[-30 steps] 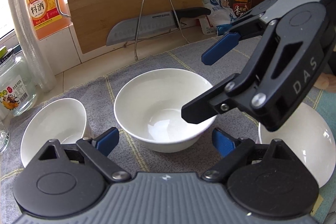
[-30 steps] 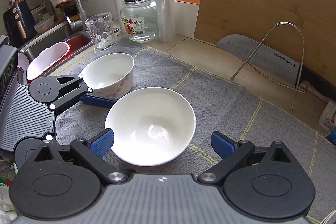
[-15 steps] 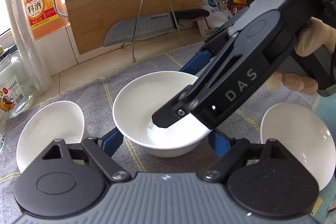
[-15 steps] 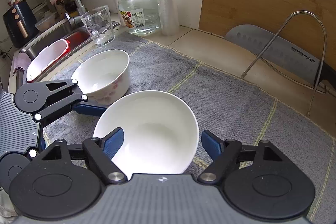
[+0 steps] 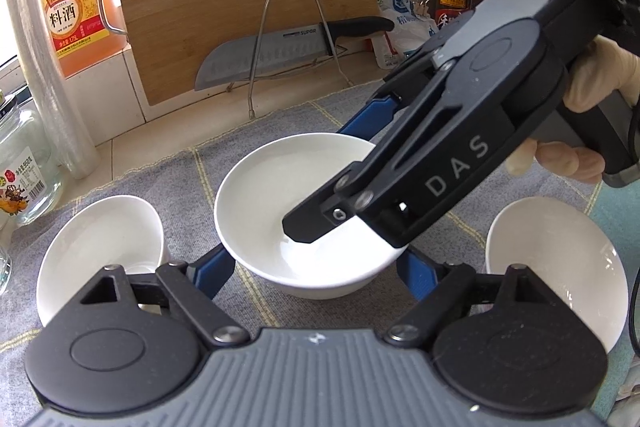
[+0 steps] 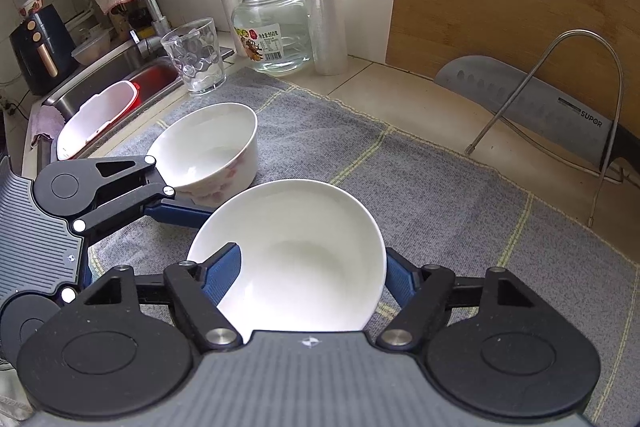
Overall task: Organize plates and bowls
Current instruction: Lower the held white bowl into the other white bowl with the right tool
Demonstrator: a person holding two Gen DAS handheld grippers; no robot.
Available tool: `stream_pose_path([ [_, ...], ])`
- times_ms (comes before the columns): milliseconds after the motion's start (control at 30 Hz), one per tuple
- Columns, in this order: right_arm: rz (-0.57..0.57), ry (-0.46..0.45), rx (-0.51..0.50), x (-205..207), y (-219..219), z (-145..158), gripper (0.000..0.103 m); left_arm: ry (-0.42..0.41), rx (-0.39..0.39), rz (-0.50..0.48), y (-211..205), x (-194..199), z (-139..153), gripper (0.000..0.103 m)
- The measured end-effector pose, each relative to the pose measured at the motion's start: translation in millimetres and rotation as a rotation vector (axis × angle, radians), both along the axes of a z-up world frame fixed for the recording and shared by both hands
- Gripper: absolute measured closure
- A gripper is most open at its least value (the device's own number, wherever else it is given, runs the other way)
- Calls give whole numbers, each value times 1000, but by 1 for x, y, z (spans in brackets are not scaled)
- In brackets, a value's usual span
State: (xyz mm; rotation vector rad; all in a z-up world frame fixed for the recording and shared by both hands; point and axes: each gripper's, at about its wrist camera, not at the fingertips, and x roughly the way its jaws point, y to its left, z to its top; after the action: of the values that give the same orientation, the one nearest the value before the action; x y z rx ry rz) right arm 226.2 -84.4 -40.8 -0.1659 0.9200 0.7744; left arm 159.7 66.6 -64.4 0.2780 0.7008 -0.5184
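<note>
I'm keeping both grippers spread wide: the right gripper (image 6: 312, 271) straddling the middle bowl (image 6: 304, 251) on the grey mat (image 6: 440, 195), the left gripper (image 5: 316, 267) flanking it, neither visibly clamping.

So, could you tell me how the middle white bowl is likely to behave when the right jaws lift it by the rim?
The middle bowl looks like glazed ceramic, so probably stiff, fragile and fairly slippery. The right gripper has one finger inside the rim and one outside, so held at one edge it may tilt. The grey cloth should limit sliding.
</note>
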Motion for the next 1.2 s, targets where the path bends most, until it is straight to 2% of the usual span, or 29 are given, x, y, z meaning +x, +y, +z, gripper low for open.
stream_pose_path([
  [600,-18,-56,60,-48,-23,47,22,-16,-7,-52,-11,-42,49,16],
  [933,-61,-74,61,-88,-44,56,22,-15,-18,-105,-27,-75,56,16],
  [1200,-124,-85,59,-121,-64,54,22,13,-18,-163,-44,-91,49,16],
])
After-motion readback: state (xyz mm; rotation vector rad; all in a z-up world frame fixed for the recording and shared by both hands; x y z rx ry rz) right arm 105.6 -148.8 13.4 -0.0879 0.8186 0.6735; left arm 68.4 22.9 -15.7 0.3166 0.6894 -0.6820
